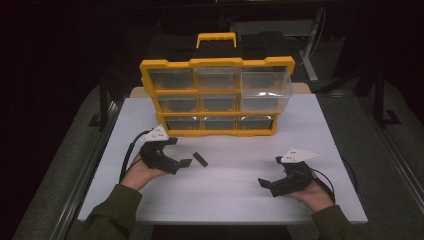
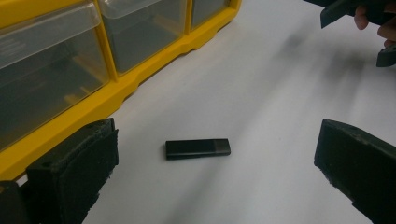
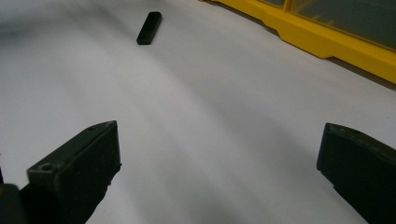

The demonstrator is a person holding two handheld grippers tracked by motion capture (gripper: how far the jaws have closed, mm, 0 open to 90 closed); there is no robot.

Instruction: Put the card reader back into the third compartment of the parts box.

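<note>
At the near edge of the white table (image 1: pixel 225 200), both hands hold grippers low — the right gripper (image 1: pixel 274 186) with jaws wide and empty, the left gripper (image 1: pixel 180 152) likewise wide. Just ahead of the left one lies a small black stick (image 1: pixel 200 159), flat and untouched. Farther back stands a yellow drawer organizer (image 1: pixel 217 97) — its top-right clear drawer (image 1: pixel 265 84) pulled out; contents cannot be told.
</note>
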